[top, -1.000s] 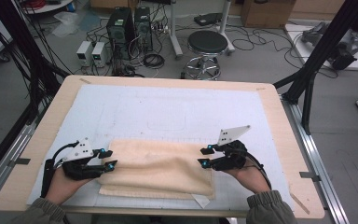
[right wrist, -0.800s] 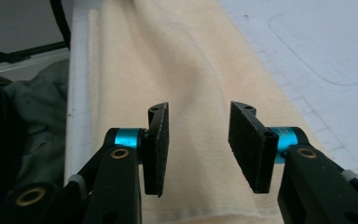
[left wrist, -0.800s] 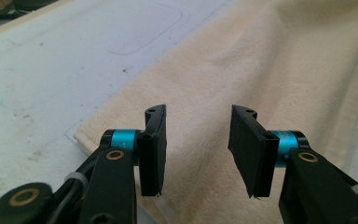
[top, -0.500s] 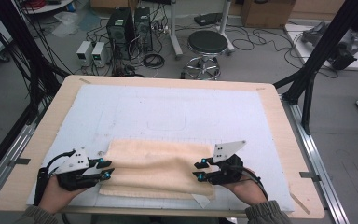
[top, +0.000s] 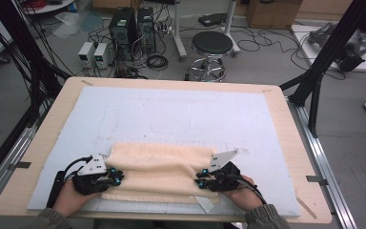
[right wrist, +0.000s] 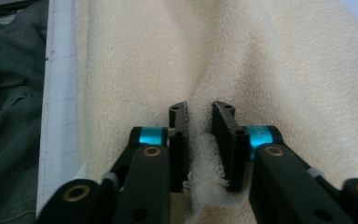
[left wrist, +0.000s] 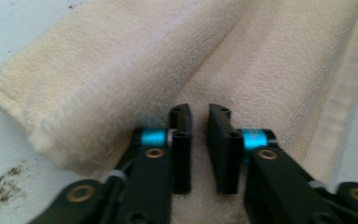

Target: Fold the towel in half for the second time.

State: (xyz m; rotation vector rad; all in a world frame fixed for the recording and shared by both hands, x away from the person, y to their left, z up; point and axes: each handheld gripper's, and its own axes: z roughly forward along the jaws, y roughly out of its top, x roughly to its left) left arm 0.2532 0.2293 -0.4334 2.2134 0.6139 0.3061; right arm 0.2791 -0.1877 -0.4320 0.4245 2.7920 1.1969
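High view sets both grippers at the folded towel's [top: 159, 171] ends on the desk [top: 52, 124]; right gripper [right wrist: 199, 114] view shows fingers just closing, pinching towel; left gripper [left wrist: 199, 116] likewise.

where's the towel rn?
High view: the folded cream towel lies on the near part of the white mat, between the left tool and the right tool, each at one end.
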